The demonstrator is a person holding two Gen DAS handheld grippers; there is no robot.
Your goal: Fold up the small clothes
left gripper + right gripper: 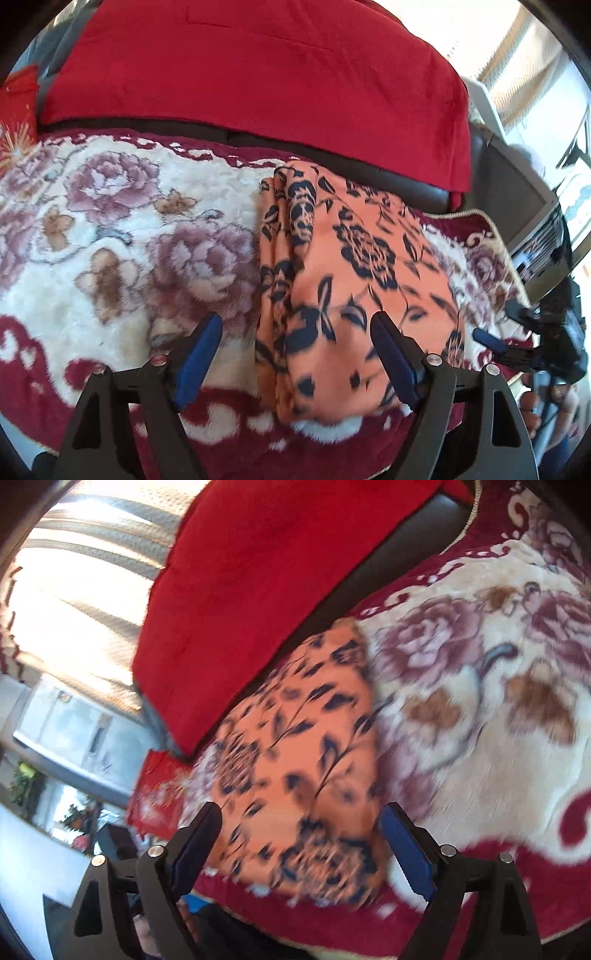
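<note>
A folded orange garment [354,280] with a dark flower print lies on a plush cream and maroon flowered blanket [110,229]. Its layered fold edges run along its left side. My left gripper [298,316] hovers open above the garment's near end; the left finger stands over the blanket, the right finger over the cloth, and neither blue pad presses on it. In the right wrist view the same garment [295,746] appears blurred, and my right gripper [303,808] is open over its near edge, holding nothing. The right gripper [498,326] also shows at the garment's right side in the left wrist view.
A red blanket [258,70] drapes over the dark sofa backrest [424,188] behind the garment. A red patterned cushion [18,118] sits at far left. Bright curtains [74,576] and a cabinet [66,720] stand beyond the sofa's end. A person's hand [535,406] holds the right gripper.
</note>
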